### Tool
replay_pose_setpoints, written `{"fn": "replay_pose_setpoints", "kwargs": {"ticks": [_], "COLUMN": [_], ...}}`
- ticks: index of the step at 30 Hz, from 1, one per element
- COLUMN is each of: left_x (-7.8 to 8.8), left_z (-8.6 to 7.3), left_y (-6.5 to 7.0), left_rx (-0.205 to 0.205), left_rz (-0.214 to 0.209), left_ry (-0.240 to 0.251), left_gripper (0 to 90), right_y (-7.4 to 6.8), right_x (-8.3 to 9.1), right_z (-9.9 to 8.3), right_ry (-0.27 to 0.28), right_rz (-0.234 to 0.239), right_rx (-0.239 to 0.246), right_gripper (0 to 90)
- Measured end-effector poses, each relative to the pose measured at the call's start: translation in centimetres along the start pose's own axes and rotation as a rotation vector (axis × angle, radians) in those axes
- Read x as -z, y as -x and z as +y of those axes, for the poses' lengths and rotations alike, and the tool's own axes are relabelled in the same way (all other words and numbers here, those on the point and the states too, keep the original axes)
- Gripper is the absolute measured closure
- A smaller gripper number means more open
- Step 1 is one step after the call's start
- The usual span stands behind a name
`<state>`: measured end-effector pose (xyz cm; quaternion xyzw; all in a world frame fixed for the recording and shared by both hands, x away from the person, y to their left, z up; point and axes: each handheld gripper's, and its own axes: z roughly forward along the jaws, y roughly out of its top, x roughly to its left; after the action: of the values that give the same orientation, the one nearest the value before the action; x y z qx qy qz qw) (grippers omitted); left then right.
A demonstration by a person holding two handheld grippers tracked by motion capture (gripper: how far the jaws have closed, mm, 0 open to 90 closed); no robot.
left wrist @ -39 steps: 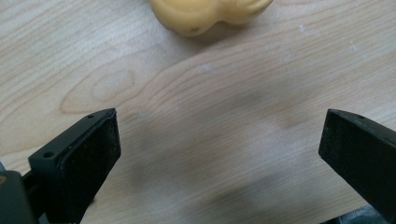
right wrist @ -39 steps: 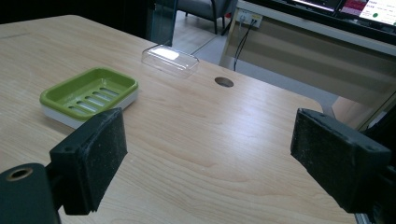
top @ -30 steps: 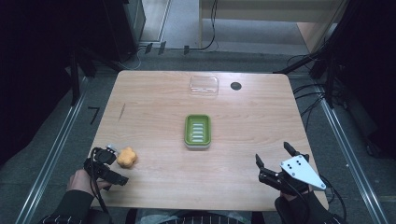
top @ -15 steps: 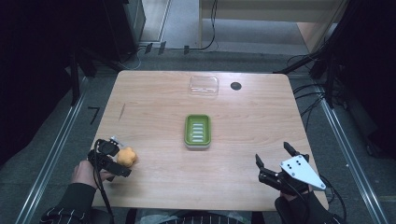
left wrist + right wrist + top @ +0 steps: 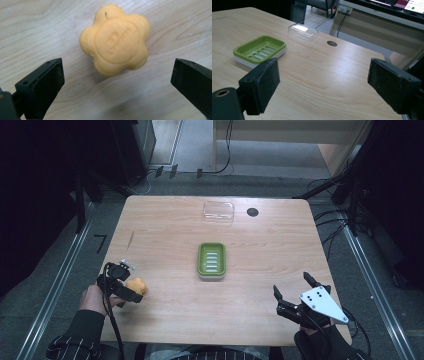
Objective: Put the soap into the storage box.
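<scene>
Left tongs (image 5: 117, 75) now astride soap (image 5: 115, 40)

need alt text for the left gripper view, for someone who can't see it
An orange flower-shaped soap with faint raised lettering on its round face lies on a pale wooden table. The left gripper points down at it, its two black jaws wide apart at the bottom corners, the soap just beyond the gap between them and touching neither.

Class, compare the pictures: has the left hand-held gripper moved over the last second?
Yes. The left hand-held gripper has shifted slightly toward the green soap dish and now straddles the orange soap.
</scene>
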<state>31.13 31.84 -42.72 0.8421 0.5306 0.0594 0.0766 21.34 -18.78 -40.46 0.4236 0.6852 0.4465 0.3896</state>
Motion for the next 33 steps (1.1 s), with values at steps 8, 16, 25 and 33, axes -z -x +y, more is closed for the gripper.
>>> {"fn": "replay_pose_setpoints", "kwargs": {"ticks": [8,16,25,33], "left_x": [-0.3,-0.8,-1.8,-2.4], "left_z": [1.3,2.3,2.9,2.9], "left_y": [-0.1,-0.5,-0.8,-0.8], "left_rx": [-0.016,-0.016,-0.027,-0.027], "left_rz": [0.006,-0.001,-0.007,0.0], "left_ry": [-0.009,-0.023,-0.065,-0.083], "left_gripper": [0.0,0.0,0.0,3.2], "right_y": [0.0,0.0,0.0,0.0], "right_x": [0.0,0.0,0.0,0.0], "right_z": [0.0,0.0,0.0,0.0], "right_ry": [-0.001,-0.001,-0.001,-0.001], "right_rz": [-0.001,-0.002,-0.002,-0.002], "right_rx": [-0.001,-0.003,0.0,-0.001], "right_gripper": [11.2,11.3,11.3,11.2]}}
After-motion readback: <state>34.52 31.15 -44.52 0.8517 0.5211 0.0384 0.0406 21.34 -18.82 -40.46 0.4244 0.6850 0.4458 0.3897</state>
